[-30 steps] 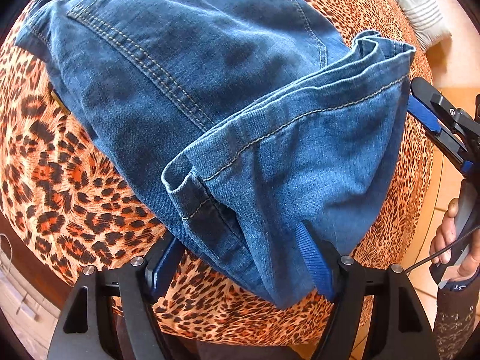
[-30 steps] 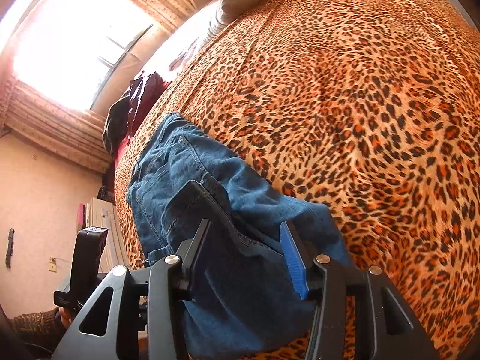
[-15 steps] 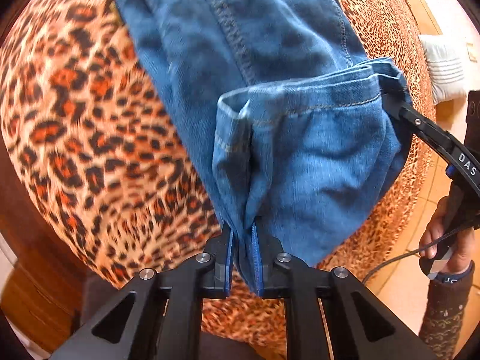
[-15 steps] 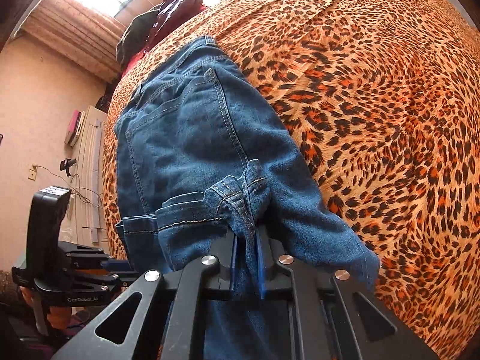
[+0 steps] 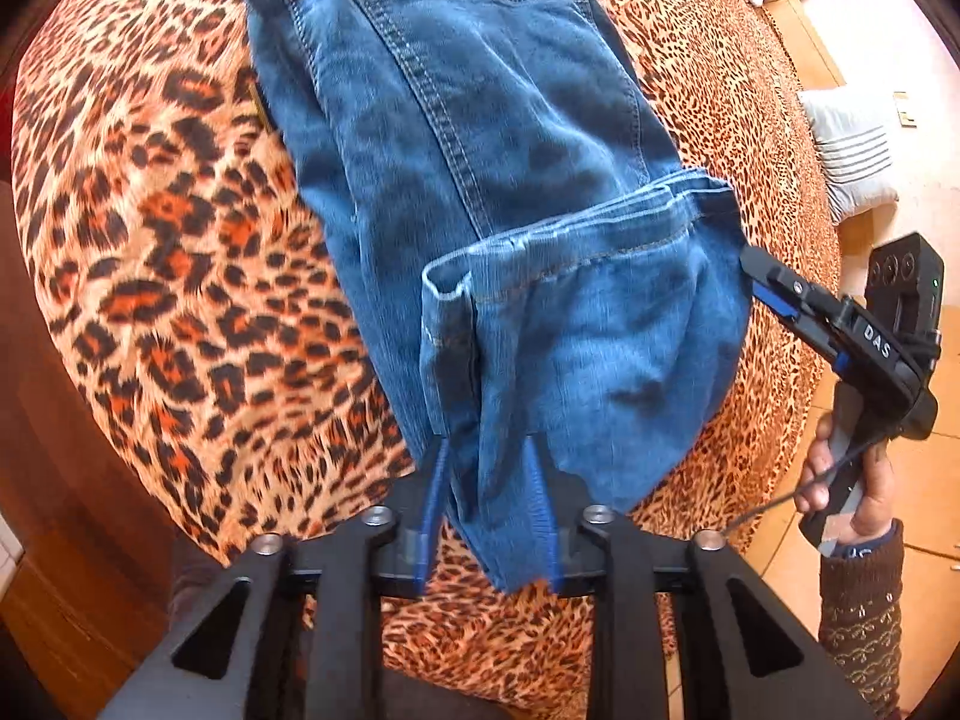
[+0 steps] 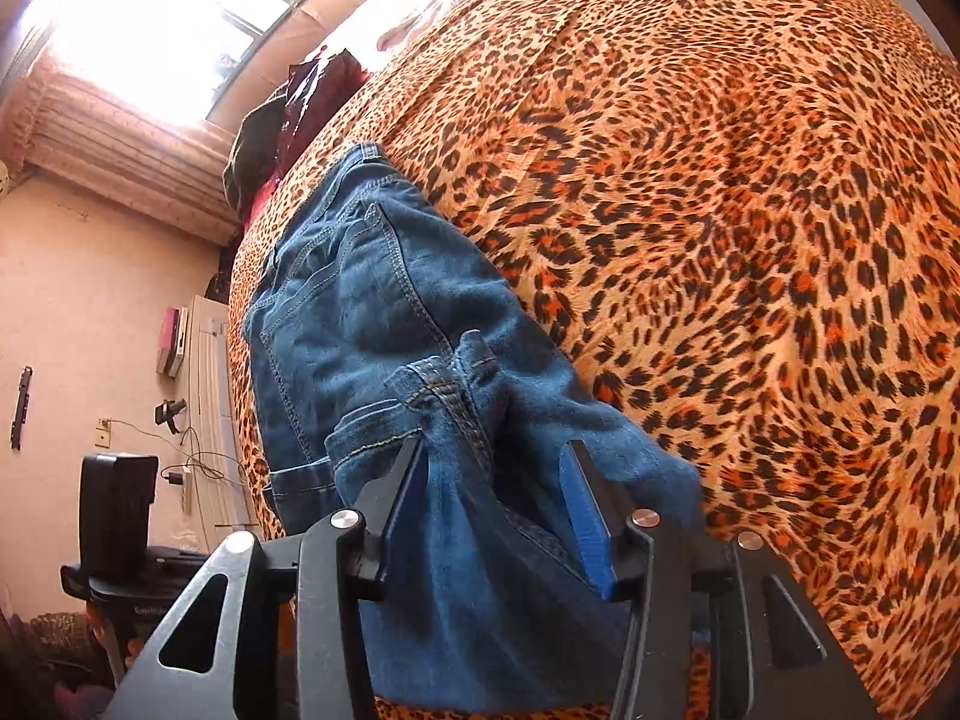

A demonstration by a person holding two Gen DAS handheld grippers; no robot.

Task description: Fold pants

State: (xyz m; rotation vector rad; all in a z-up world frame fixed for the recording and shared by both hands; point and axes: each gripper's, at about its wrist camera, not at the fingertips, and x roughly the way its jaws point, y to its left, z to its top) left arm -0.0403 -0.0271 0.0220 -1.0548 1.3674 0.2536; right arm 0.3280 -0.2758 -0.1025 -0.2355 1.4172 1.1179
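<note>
Fold step: jeans (image 5: 480,138) flat on bed (image 5: 150,228), hem end doubled back over seat. L gripper (image 5: 489,516) & R gripper (image 6: 498,516) both opening, denim slack between pads, no pinch. Next: back out clear, then regrip for 2nd fold.

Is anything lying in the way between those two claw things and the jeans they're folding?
Nothing visible. The jeans lie alone on the leopard-print bedspread, with denim already between the opening jaws of both the left gripper and right gripper. The dark clothes sit at the bed's far edge, clear of the jeans.
</note>
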